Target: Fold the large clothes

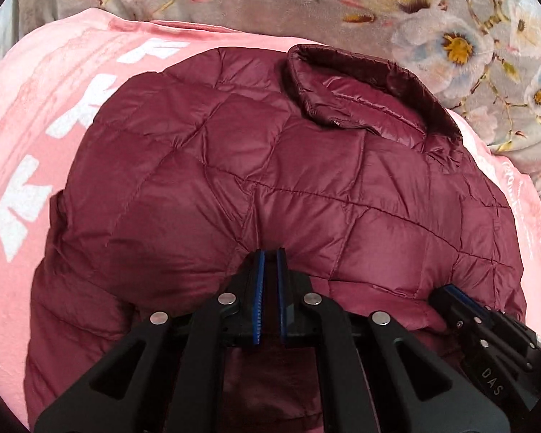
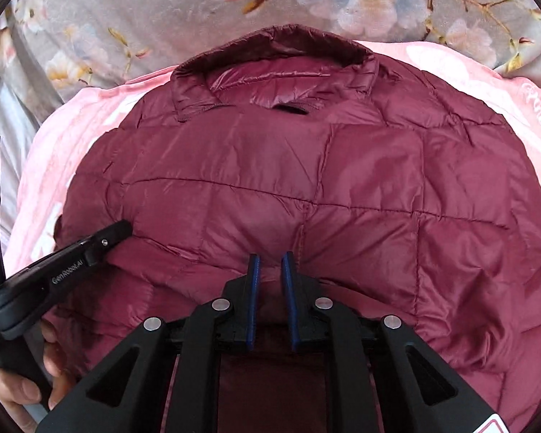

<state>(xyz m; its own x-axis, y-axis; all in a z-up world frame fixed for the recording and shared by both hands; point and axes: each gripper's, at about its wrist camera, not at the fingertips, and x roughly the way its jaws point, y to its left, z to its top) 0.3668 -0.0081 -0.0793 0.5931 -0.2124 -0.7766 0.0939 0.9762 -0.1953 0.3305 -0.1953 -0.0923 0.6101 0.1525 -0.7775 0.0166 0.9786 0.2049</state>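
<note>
A maroon quilted puffer jacket (image 1: 270,166) lies on a pink blanket (image 1: 36,126), collar (image 1: 360,72) at the far side. My left gripper (image 1: 269,252) is shut on the jacket's near folded edge, the fabric bunched between the blue pads. My right gripper (image 2: 270,257) is shut on the same near edge of the jacket (image 2: 306,166), with a narrow gap at the pads filled by fabric. The right gripper also shows in the left wrist view (image 1: 447,294) at the lower right, and the left gripper shows in the right wrist view (image 2: 121,231) at the left.
The pink blanket (image 2: 54,166) with white lettering lies on a grey floral bedspread (image 1: 270,0), which also shows in the right wrist view (image 2: 162,18). A hand (image 2: 21,386) holds the left gripper at the lower left.
</note>
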